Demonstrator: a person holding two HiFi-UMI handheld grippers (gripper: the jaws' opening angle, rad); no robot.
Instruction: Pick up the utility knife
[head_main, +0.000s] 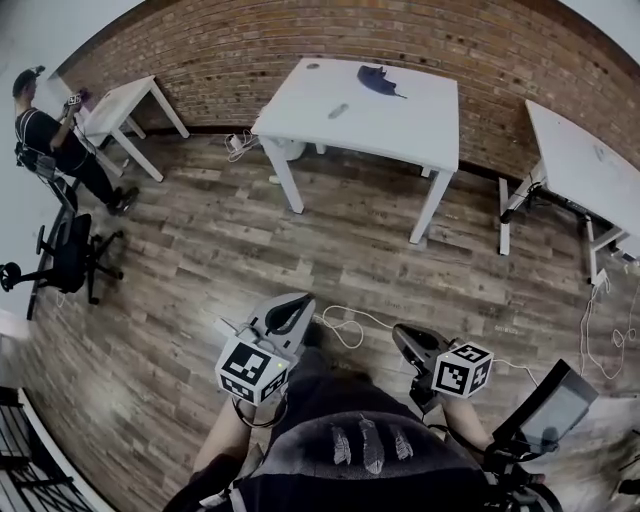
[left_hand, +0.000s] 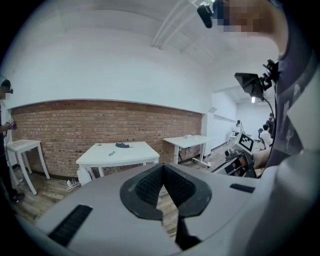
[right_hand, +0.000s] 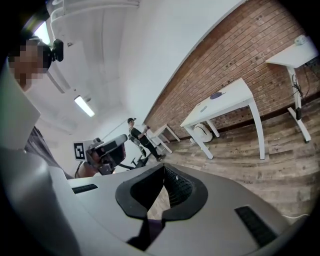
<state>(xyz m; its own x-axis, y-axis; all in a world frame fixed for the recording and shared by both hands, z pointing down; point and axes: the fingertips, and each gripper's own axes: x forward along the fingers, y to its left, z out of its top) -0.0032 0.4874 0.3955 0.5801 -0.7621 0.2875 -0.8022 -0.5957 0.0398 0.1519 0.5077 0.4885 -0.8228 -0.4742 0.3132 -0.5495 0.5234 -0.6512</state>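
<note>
Two sets of fingers (left_hand: 147, 187) are sitting fully shut, gripping nothing. The left gripper (head_main: 298, 303) and right gripper (head_main: 404, 336) are hanging close to the person's body, tilting slightly down. The counter (head_main: 400, 125) is standing well apart, across the floor (head_main: 250, 260). The knife (head_main: 338, 111), judged to be the small grey item, is lying there near a dark object (head_main: 378, 80).

Risk: shut fingers arriving at the counter would be shoving the knife away. At this range, the dark object could be getting mistaken for the knife.
</note>
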